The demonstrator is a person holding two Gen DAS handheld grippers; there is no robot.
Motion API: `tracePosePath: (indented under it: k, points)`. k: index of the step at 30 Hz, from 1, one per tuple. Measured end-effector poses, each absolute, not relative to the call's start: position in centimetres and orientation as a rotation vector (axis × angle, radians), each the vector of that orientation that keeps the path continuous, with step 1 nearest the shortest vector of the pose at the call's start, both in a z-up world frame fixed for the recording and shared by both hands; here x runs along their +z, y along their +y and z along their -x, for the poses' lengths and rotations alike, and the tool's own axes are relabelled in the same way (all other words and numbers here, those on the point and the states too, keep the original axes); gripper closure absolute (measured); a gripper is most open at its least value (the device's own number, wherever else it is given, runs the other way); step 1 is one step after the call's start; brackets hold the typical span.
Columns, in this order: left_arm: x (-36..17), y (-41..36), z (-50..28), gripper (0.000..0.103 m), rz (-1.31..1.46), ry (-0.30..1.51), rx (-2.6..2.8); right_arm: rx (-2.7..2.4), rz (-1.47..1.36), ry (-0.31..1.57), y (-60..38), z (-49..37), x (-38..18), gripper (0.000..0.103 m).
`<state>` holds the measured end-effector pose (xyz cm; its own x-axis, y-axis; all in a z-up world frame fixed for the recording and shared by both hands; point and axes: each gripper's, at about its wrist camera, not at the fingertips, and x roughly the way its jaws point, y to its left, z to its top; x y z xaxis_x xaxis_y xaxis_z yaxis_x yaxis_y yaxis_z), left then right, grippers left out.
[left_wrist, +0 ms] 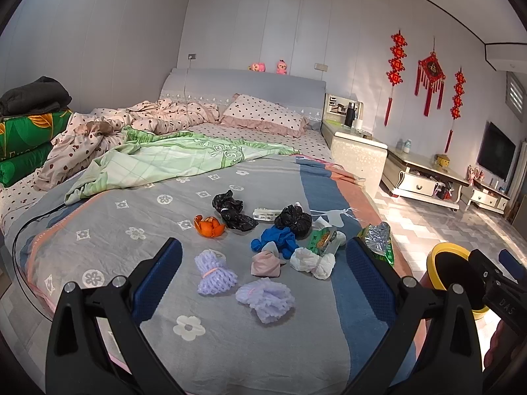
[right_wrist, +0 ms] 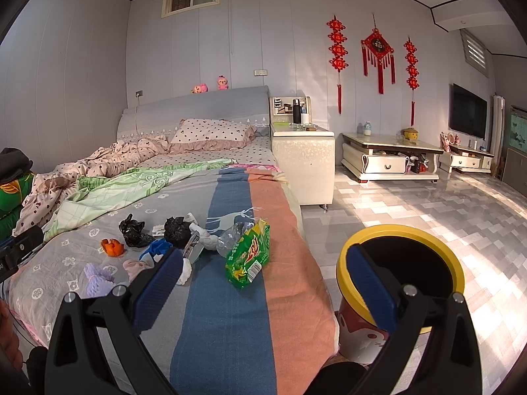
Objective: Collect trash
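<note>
Trash lies on the bed cover: two purple foam nets (left_wrist: 215, 271) (left_wrist: 266, 299), an orange peel (left_wrist: 209, 226), two black bags (left_wrist: 232, 209) (left_wrist: 294, 220), a blue glove (left_wrist: 275, 240), a pink wad (left_wrist: 266, 263), white tissue (left_wrist: 311, 261) and a green snack bag (right_wrist: 248, 256). A yellow-rimmed bin (right_wrist: 400, 273) stands on the floor beside the bed. My left gripper (left_wrist: 263, 256) is open and empty above the foam nets. My right gripper (right_wrist: 263, 263) is open and empty, between the bed edge and the bin.
Crumpled quilts (left_wrist: 158, 161) and a pillow (left_wrist: 263, 115) fill the far bed. A white nightstand (right_wrist: 303, 161), a low cabinet (right_wrist: 392, 158) and a TV (right_wrist: 467, 112) stand along the right wall. The tiled floor (right_wrist: 428, 204) is to the right of the bed.
</note>
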<state>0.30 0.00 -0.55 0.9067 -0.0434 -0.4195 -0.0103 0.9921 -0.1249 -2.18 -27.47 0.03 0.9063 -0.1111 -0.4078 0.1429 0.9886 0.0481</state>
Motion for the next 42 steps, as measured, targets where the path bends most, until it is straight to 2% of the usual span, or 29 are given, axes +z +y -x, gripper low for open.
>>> tracePosePath:
  k: [42]
  points:
    - [-1.7, 0.8, -1.8, 0.007, 0.128, 0.471, -0.014, -0.111, -0.114, 0.488, -28.0, 0.2, -1.4, 0.007]
